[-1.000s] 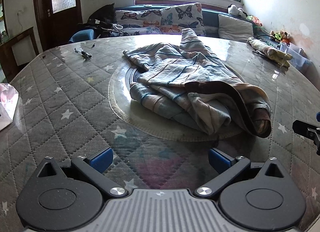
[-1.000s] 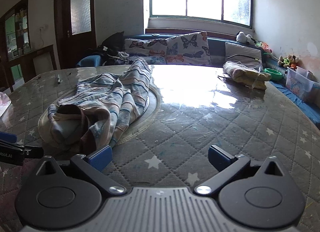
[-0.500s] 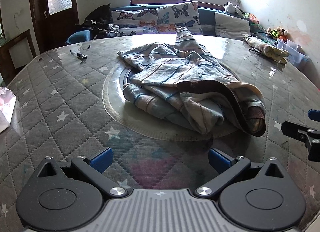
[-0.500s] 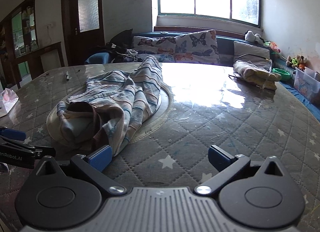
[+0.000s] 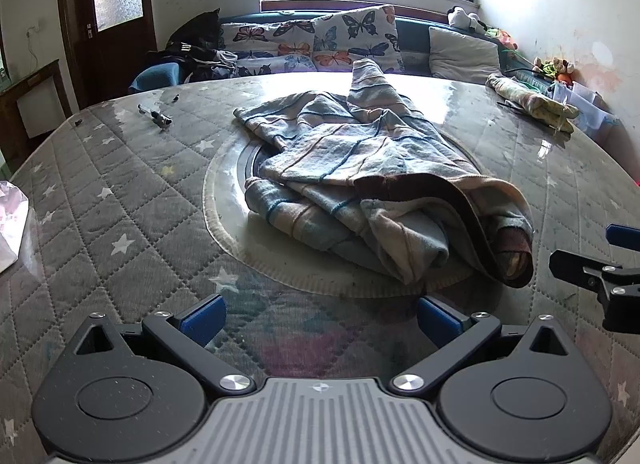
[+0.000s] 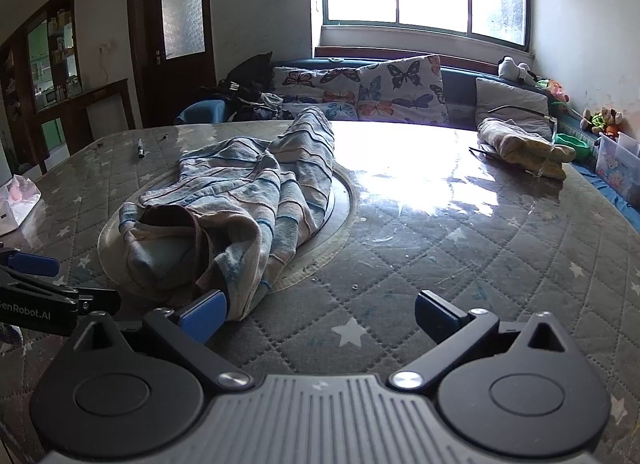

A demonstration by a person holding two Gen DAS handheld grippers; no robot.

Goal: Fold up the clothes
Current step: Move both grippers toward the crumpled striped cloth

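Note:
A crumpled striped blue, beige and brown garment (image 5: 368, 180) lies on the round glass turntable (image 5: 224, 224) in the middle of the quilted grey table; it also shows in the right wrist view (image 6: 240, 208). My left gripper (image 5: 318, 318) is open and empty, hovering over the table just in front of the garment. My right gripper (image 6: 318, 316) is open and empty, to the right of the garment, its left fingertip (image 6: 202, 314) close to the garment's near edge. Each gripper shows at the edge of the other's view.
A folded yellowish cloth (image 6: 520, 148) lies at the table's far right. A pen (image 5: 154, 115) lies at the far left and a pink-white bag (image 6: 18, 200) at the left edge. A sofa with butterfly cushions (image 5: 320, 40) stands behind the table.
Both grippers have drawn back and risen slightly, so the garment sits a little farther off. The right gripper has shifted left towards the garment. The garment has not moved.

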